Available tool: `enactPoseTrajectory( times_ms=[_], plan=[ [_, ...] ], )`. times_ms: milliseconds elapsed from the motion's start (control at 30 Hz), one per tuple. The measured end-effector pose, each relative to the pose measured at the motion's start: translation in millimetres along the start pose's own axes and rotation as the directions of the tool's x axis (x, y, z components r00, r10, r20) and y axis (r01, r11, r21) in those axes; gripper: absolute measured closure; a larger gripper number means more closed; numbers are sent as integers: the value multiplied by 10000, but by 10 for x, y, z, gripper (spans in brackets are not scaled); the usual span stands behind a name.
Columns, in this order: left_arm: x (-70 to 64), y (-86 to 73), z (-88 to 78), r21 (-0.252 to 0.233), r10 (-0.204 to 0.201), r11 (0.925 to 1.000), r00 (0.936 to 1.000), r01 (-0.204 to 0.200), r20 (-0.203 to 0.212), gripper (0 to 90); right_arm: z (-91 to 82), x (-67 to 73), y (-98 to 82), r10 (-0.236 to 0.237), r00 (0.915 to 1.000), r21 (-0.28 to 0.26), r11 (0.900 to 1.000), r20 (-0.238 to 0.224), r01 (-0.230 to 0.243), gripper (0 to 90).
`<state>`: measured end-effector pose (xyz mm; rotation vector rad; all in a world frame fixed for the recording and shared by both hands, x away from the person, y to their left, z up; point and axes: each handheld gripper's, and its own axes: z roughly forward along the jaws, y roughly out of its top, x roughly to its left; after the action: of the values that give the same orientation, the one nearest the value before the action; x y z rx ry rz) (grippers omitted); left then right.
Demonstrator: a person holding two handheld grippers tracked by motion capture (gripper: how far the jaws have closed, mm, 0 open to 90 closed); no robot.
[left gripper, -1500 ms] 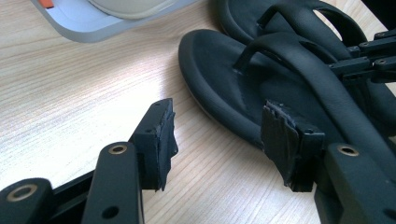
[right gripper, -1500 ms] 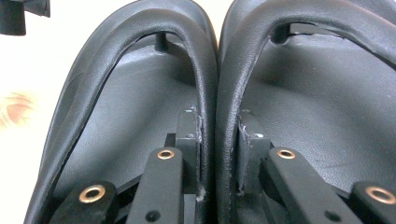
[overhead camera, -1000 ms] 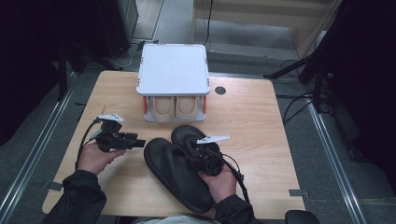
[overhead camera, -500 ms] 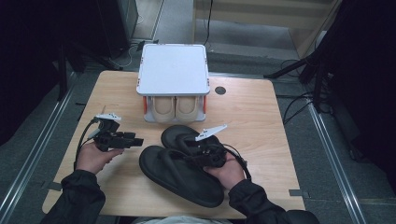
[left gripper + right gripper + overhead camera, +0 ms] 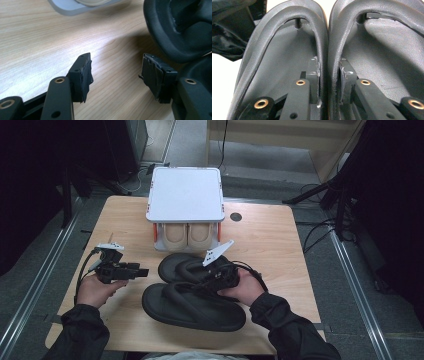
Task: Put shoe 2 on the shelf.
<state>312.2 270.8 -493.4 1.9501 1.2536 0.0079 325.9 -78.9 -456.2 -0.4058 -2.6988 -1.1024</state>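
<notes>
A: High view, entry 1. We log 2 black flip-flops [image 5: 192, 292] on the wooden counter [image 5: 270, 235], in front of a white shoe rack [image 5: 185, 195] with a beige pair [image 5: 189, 234] on its lower shelf. The right gripper [image 5: 217, 279] sits on the straps where the 2 sandals meet. The left gripper [image 5: 131, 270] hangs above bare wood to the left, well apart from them.

B: Condition of the pair?

A: Matte black, thick soft soles, rounded straps. The near sandal lies crosswise; the far one overlaps it at the toe.

B: Left gripper view, entry 2?

A: We see its fingers [image 5: 81, 72] standing apart with nothing between them, wood grain below, one sandal's edge [image 5: 175, 27] at upper right.

B: Right gripper view, entry 3?

A: Its fingers [image 5: 313, 72] are clamped on the 2 inner straps [image 5: 327, 50], pressed together side by side. Toe posts show at the top of each footbed.

B: Risks?

A: We judge the hold narrow: 2 round, pliant straps in 1 pinch may roll against each other, and 1 sandal could slip out and drop. Hanging soles may swing, catch the rack's edge or drag on the counter. The idle left gripper could steady them.
</notes>
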Motion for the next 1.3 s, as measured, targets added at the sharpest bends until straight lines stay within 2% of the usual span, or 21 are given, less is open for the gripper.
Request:
enactPoseTrajectory(
  times_ms=[133, 333, 700, 833, 867, 1067, 1167, 1300],
  plan=[
    [11, -48, -36, -69, -145, 9999, 9999, 145, -83, 416, -11, 1, 58, -172, 9994, 58, 9998, -296, 174, 751],
    [25, -108, -91, -123, -279, 9995, 9993, 277, -241, 414, -79, 5, 166, -350, 9984, 45, 9994, -451, 352, 750],
    [46, -238, -203, -198, -620, 9979, 9971, 612, -435, 412, -269, 17, 558, -787, 9942, 70, 9968, -727, 794, 748],
    [46, -274, -227, -289, -726, 9970, 9961, 712, -509, 409, -297, 3, 684, -694, 9945, 257, 9971, -788, 716, 749],
    [52, -280, -234, -282, -692, 9973, 9963, 679, -503, 409, -313, 0, 711, -534, 9953, 319, 9979, -810, 561, 748],
    [51, -299, -246, -277, -660, 9975, 9965, 646, -520, 410, -376, -55, 891, -427, 9962, 193, 9988, -761, 443, 748],
    [48, -296, -238, -285, -643, 9976, 9965, 628, -529, 410, -405, -66, 954, -535, 9959, 140, 9984, -728, 547, 747],
    [52, -295, -231, -207, -626, 9979, 9967, 616, -521, 409, -479, -107, 1131, -520, 9968, -7, 9986, -608, 520, 747]
  ],
)
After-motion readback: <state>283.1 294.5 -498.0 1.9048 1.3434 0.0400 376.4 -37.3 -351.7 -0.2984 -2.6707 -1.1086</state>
